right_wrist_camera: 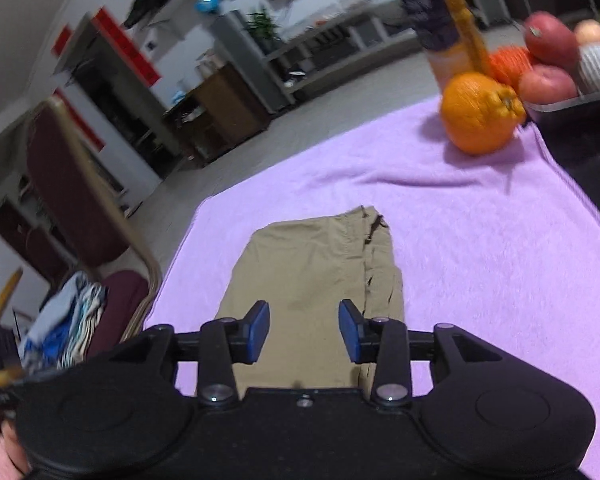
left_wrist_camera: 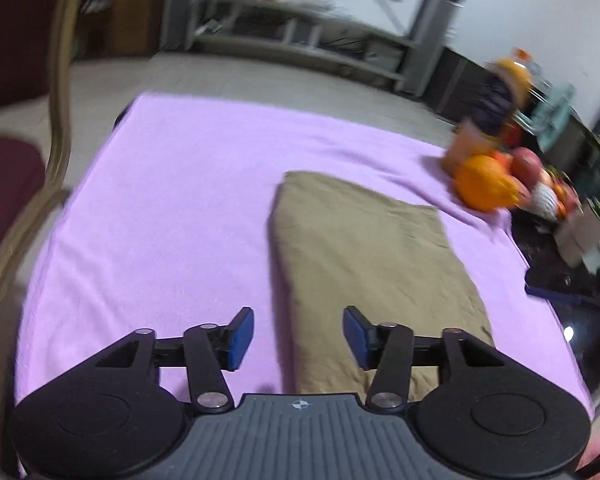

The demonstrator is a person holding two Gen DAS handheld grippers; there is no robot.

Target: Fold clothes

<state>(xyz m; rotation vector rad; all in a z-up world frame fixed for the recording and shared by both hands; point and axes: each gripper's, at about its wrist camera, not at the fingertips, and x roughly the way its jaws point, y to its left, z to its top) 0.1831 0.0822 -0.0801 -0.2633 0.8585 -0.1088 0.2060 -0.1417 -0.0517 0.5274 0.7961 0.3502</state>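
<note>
Folded tan trousers (right_wrist_camera: pixel 316 280) lying flat on a lilac towel (right_wrist_camera: pixel 480 240) spread over the worktop, nearer the towel's close edge than its far one; seam and a dark zip line showing along the right side in the right wrist view; same garment seen in the left wrist view as a long tan slab (left_wrist_camera: pixel 372 264) running away from the camera.

Left gripper (left_wrist_camera: pixel 299 338) hovering above the near left edge of the trousers, blue pads apart, nothing between the jaws; right gripper (right_wrist_camera: pixel 304 330) hanging over the near end of the trousers, jaws likewise apart and empty, cloth visible through the gap but not pinched.

Large orange (right_wrist_camera: pixel 480 114) resting at the far right corner of the towel; just behind it a tall orange-and-purple carton (right_wrist_camera: pixel 440 24), upright; beside that a clear tray of red apples (right_wrist_camera: pixel 548 80). Maroon chair with a pale frame (right_wrist_camera: pixel 76 192) standing off the towel's left side, striped clothes piled on its seat (right_wrist_camera: pixel 72 320).
</note>
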